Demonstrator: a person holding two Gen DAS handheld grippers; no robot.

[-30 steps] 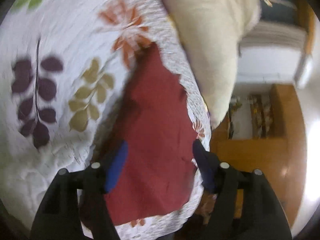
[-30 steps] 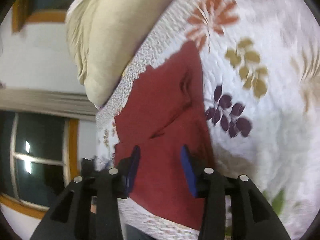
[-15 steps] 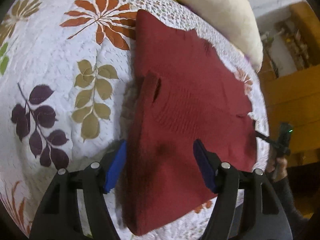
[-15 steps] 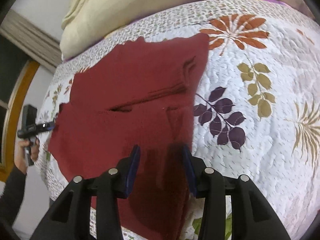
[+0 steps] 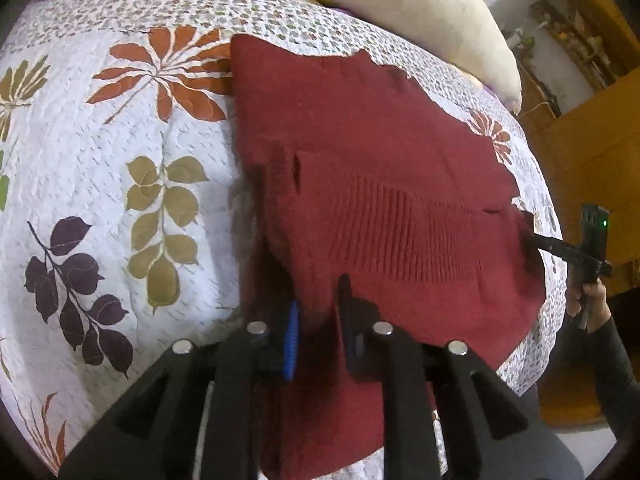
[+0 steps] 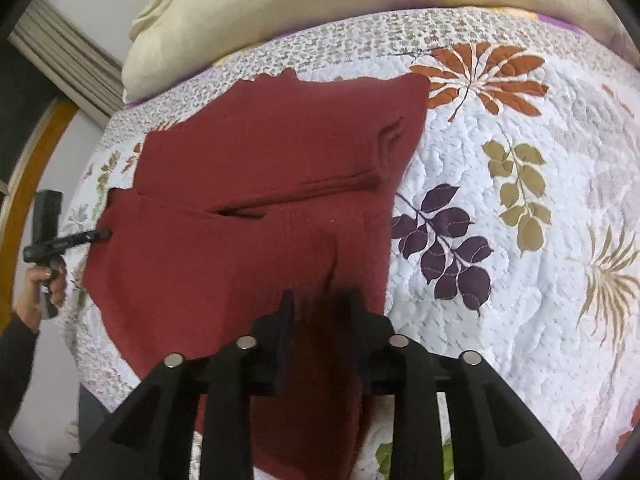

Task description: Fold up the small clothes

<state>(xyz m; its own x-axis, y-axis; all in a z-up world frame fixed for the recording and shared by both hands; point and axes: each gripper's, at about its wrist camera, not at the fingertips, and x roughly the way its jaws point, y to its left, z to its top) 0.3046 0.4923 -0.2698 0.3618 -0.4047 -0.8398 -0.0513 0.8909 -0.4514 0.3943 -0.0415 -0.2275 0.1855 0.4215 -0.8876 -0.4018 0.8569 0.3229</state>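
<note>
Bed quilt, leaf-printed: red knit garment spread beside cream pillow. Near hem corners clamped by left tool and right tool, evidently for folding toward pillow.

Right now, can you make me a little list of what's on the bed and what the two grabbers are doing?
surface: bed quilt, white with leaf and flower prints
garment: red knitted garment, spread on the quilt, one part already folded over
behind: cream pillow past the garment
left gripper: fingers closed on the garment's near edge
right gripper: fingers pinching the garment's near edge
grip spots: one gripper at each end of the near edge
fold: not finished
</note>
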